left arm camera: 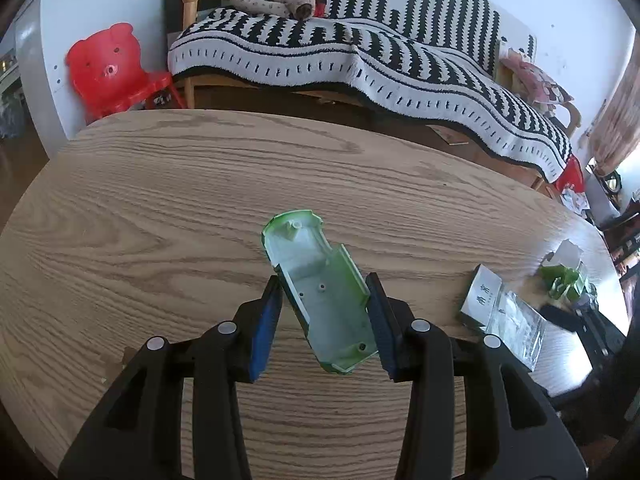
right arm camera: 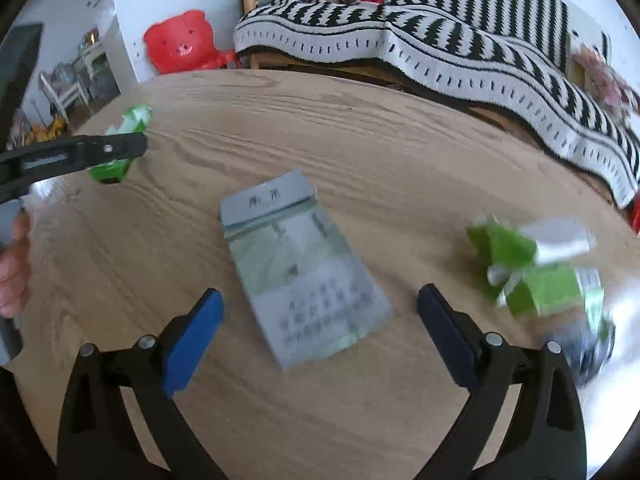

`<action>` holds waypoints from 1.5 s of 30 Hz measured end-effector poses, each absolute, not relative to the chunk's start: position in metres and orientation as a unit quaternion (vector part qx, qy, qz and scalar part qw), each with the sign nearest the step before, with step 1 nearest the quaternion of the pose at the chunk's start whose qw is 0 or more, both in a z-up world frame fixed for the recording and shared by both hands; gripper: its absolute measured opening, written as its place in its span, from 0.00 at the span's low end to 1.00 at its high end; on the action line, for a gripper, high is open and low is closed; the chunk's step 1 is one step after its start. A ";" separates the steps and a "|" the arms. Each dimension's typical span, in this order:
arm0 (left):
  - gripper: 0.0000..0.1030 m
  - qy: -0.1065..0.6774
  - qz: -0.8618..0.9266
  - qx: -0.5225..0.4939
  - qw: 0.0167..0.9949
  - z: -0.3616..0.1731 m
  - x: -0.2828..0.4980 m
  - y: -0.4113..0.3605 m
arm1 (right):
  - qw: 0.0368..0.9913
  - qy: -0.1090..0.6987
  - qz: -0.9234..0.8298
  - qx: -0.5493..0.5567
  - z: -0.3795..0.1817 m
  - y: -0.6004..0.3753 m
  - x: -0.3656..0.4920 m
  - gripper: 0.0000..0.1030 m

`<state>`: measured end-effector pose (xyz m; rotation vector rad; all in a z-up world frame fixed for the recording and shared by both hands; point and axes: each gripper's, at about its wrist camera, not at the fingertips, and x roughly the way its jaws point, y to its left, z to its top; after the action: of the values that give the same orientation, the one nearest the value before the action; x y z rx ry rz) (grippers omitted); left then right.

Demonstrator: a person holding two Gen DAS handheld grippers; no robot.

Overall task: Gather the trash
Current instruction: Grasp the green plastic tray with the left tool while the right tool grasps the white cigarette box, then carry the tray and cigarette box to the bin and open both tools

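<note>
The left gripper [left arm camera: 326,316] is seen clamped on a translucent green-and-white moulded plastic shell [left arm camera: 320,292], both blue pads pressed to its long sides. The shell is held clear of the round wood-grain table [left arm camera: 160,208], its rounded end projecting ahead of the fingertips, hollow side facing the camera. Bare tabletop is seen ahead and to the left of this gripper, out to the far rim. To its right, near the table's right edge, a flat grey-and-clear printed plastic packet [left arm camera: 500,312] is lying, with crumpled green-and-white wrappers [left arm camera: 562,274] just beyond it.

The right gripper [right arm camera: 320,308] is held with its jaws wide apart, nothing pressed by either pad. The packet [right arm camera: 300,264] is seen lying flat on the table between and just ahead of the fingertips, its grey header end pointing away. Whether the pads touch the tabletop cannot be told. The wrappers [right arm camera: 528,264] are blurred, to the right of the right-hand finger, near the table edge. To the far left, the left gripper [right arm camera: 120,148] is seen side-on with the shell [right arm camera: 120,148] in it, well apart from the packet; a hand [right arm camera: 14,272] is visible behind it. Open wood is noted between the two tools.

Beyond the far rim: a black-and-white striped blanket over a sofa [left arm camera: 360,52] and a red bear-shaped plastic chair [left arm camera: 106,68].
</note>
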<state>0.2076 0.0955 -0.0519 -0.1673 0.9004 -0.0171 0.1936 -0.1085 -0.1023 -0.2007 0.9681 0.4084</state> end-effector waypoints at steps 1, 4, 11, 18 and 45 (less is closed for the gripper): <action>0.41 0.434 -0.009 -0.080 0.897 -0.051 0.208 0.094 | 0.858 0.462 0.202 -0.101 -0.102 -0.104 0.198 0.92; 0.41 0.433 -0.010 -0.077 0.898 -0.048 0.206 0.092 | 0.852 0.466 0.214 -0.108 -0.103 -0.092 0.214 0.92; 0.41 0.432 -0.013 -0.080 0.898 -0.042 0.204 0.083 | 0.849 0.472 0.215 -0.098 -0.096 -0.088 0.217 0.60; 0.41 0.419 -0.036 -0.074 0.904 -0.024 0.187 0.058 | 0.864 0.463 0.188 -0.068 -0.078 -0.117 0.171 0.59; 0.41 0.398 -0.360 0.072 0.841 -0.009 0.024 -0.310 | 0.898 0.409 -0.117 0.112 -0.015 -0.489 -0.092 0.59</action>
<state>0.0237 -0.3101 -0.0085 0.1514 0.8407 -0.7599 -0.0919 -0.4890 -0.0149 0.2319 0.8463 -0.2423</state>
